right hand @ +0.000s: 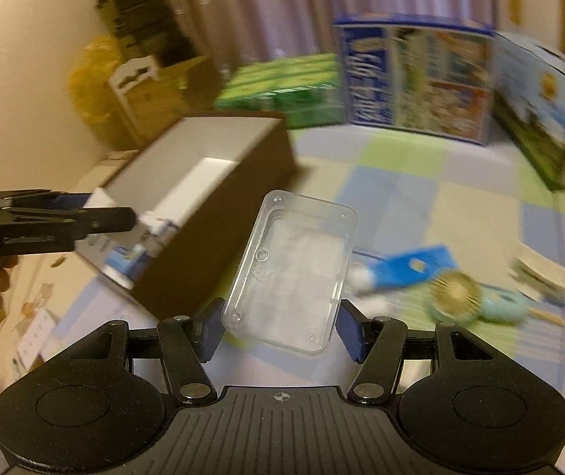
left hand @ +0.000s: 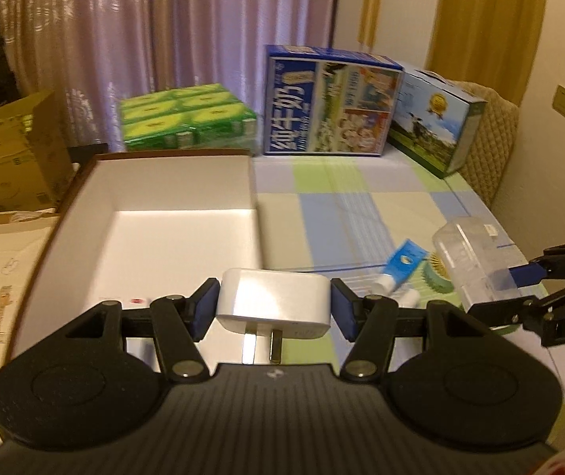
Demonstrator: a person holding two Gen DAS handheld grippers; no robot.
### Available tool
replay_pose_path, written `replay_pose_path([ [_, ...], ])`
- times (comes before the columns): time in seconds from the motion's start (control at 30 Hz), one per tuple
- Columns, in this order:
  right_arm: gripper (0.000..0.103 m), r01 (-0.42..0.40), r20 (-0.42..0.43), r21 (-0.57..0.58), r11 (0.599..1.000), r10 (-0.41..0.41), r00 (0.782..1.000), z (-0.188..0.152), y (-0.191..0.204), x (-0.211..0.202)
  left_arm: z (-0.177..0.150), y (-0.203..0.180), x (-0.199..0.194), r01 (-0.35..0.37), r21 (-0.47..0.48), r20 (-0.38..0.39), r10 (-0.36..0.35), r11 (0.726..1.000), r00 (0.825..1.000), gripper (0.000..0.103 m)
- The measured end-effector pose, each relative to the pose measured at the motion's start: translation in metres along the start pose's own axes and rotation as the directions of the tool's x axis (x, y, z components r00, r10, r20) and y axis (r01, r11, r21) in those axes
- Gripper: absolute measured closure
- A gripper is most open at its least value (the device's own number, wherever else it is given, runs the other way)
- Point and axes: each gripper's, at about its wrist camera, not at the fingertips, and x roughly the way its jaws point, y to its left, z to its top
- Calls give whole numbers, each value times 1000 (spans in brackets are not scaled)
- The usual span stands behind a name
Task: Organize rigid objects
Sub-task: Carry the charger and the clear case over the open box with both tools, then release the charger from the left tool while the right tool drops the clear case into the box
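My left gripper (left hand: 274,306) is shut on a white plug adapter (left hand: 278,293), prongs toward the camera, held above the near end of an open brown box with a white inside (left hand: 179,182). To the right, my right gripper (left hand: 508,289) holds a clear plastic case (left hand: 468,261). In the right wrist view, the right gripper (right hand: 278,328) is shut on the clear case (right hand: 294,269) over the checked tablecloth. The left gripper (right hand: 96,209) with the white adapter (right hand: 100,200) hangs over the box (right hand: 211,213).
A blue tube (right hand: 405,267), a round green fan (right hand: 456,293) and a paper packet (right hand: 539,273) lie on the cloth. A blue milk carton (left hand: 330,103), a second carton (left hand: 432,122) and a green pack (left hand: 187,118) stand at the back. Cardboard boxes (left hand: 9,158) sit left.
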Motion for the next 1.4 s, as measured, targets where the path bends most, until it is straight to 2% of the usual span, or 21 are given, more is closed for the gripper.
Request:
replay_pose_path([
  [0.17,46,-68,1,-62,996,68,998,22,47,33,2,38,-6,-43,-11,5,43,999,999,48],
  [0.33,46,-99,-3,-99,990,100,995,45,82,71,2,74,-2,-73,-24,-11,73,997,997,48],
  [0.47,46,-99,-24,-119,988,97,995,62,102,104,5,98,9,-85,-17,-31,84,996,996,48],
  [0.67,46,-67,-74,-169,983,55,996,79,122,152,13,126,37,-65,-7,-72,64,998,995,48],
  [0.9,46,-6,-124,-184,983,-17,992,95,122,199,25,146,77,-20,0,-119,20,1000,993,48],
  [1.13,46,53,-159,-177,983,-82,984,105,111,225,34,154,111,17,9,-157,-15,1000,987,48],
  [1.4,45,116,-142,-182,976,-142,980,111,97,244,40,158,139,36,7,-190,-34,999,981,48],
])
